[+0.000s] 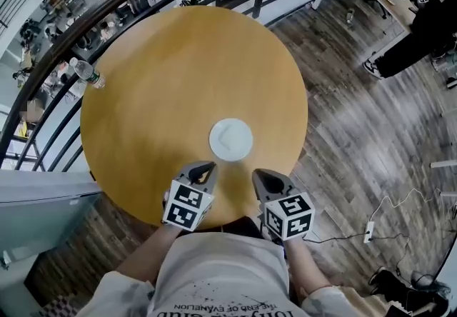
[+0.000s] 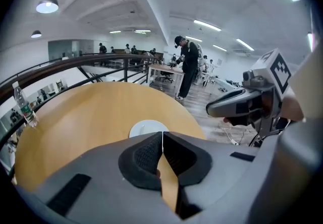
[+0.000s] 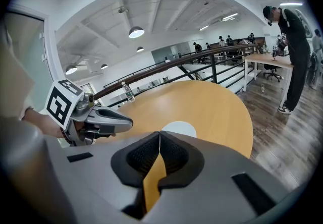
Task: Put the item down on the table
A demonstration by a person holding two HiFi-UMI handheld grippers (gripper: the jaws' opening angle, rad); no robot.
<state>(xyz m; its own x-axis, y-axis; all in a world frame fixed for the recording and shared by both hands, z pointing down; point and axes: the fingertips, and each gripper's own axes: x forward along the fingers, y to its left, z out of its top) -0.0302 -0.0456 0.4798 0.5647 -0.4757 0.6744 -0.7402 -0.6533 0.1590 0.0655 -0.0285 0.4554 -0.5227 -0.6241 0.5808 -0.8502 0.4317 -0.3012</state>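
Left gripper [image 1: 206, 168] is clenched on nothing, its pads meeting tip to tip, and hangs over the near rim of the round table [image 1: 186, 66]. The white disc [image 1: 230, 139], taken to be the task's item, lies flat on the wood just ahead of both tools and touches neither. Right gripper [image 1: 259, 175] is likewise pressed closed and empty, level with its partner. Judgement: the placement appears complete, and both tools are held back at the edge so as not to disturb it.

Edges and room: a water bottle [image 1: 88, 73] stands at the far left rim, close to the railing [image 1: 43, 58] and well apart from the disc. The disc sits well inside the rim. Tabletop beyond it is bare, leaving free room to withdraw.
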